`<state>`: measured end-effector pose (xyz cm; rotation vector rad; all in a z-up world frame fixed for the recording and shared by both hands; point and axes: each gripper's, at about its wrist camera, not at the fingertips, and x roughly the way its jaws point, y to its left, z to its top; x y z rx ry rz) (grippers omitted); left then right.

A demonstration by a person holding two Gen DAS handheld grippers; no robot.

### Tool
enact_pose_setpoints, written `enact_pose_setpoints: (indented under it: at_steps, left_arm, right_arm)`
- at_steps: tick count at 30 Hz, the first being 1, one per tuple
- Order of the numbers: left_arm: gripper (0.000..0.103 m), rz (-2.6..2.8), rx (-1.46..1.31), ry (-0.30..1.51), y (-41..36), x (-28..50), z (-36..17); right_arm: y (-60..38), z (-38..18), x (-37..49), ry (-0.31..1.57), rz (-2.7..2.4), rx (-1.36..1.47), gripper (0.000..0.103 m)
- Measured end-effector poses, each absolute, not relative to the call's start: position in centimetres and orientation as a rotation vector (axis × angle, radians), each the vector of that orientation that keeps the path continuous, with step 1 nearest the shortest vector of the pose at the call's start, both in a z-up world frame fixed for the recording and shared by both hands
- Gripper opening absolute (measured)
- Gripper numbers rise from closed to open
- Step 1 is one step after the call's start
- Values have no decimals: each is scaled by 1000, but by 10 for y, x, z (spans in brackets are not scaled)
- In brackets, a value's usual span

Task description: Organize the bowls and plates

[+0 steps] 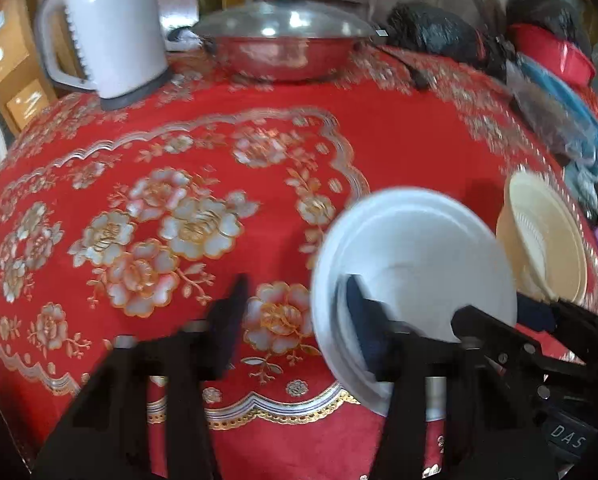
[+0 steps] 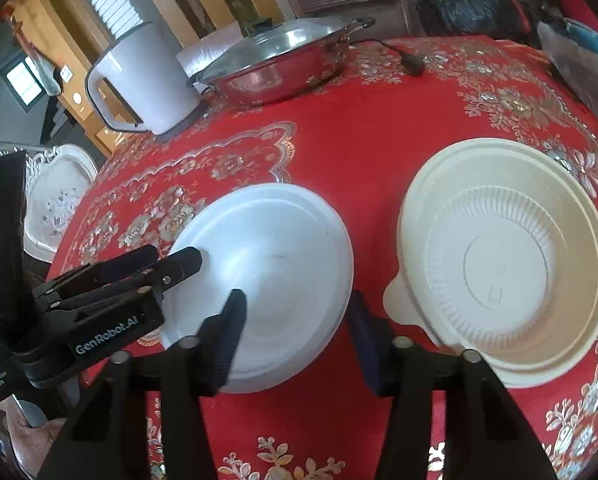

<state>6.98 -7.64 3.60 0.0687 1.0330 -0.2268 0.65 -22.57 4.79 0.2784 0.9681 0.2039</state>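
Fingers: left gripper (image 1: 299, 320) and right gripper (image 2: 295, 320) both spread wide, holding nothing.
White round foam bowl (image 2: 267, 280): empty, beside cream ribbed plastic bowl (image 2: 507, 264), also empty, on red floral tablecloth (image 2: 379, 128).

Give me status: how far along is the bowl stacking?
Nothing stacked yet. The white bowl and the cream bowl sit side by side, apart, on the red tablecloth. In hand: both the left gripper and the right gripper, open, straddle the white bowl's rim. Left: lift and nest.
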Motion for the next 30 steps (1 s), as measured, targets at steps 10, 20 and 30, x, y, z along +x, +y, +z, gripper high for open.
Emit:
enact_pose_setpoints:
  at_steps: [10, 20, 30]
  left_arm:
    - [26, -231, 63, 1056, -68, 66, 33]
    - [26, -197, 63, 1045, -46, 51, 38]
    - [26, -125, 37, 1002, -1, 31, 56]
  right_arm:
    - [-204, 47, 5, 977, 247, 186, 30]
    - [-191, 44, 2, 992, 302, 219, 29]
    - [-149, 55, 0, 989, 366, 151, 30]
